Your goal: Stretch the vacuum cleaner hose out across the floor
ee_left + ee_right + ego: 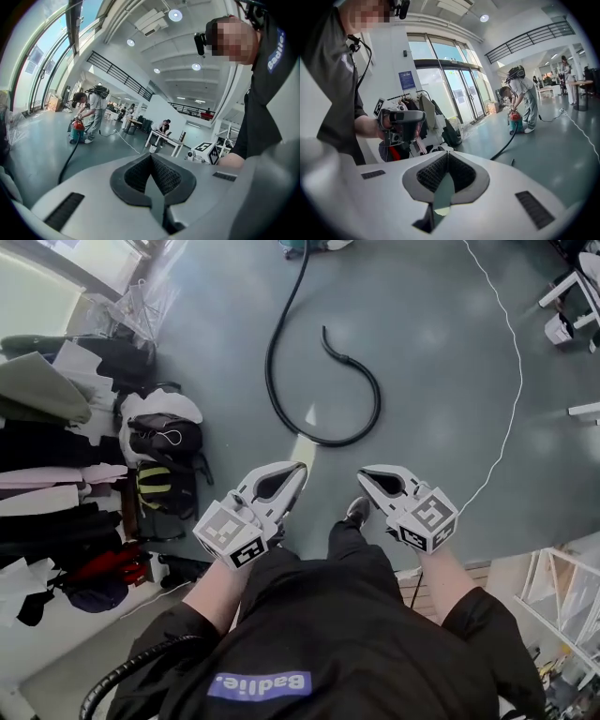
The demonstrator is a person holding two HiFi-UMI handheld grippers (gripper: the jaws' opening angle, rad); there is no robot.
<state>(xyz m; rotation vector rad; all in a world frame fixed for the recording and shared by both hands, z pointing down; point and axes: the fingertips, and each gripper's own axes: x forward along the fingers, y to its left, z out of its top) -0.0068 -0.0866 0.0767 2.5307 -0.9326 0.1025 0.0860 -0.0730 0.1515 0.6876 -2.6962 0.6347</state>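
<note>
Along the left edge, hanging clothes (42, 423) and bags (164, 442) crowd the floor (431, 324), while the hose (269, 367) lies curled on open floor ahead of the left tongs (301, 468) and right tongs (364, 472), both clenched on nothing, and a white cable (518, 371) trails at right.

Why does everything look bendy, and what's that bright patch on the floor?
Both gripper views use wide-angle lenses, so the railing curves and corners go dark; head view: the bright patch beside the hose looks like light glaring off the shiny floor.
</note>
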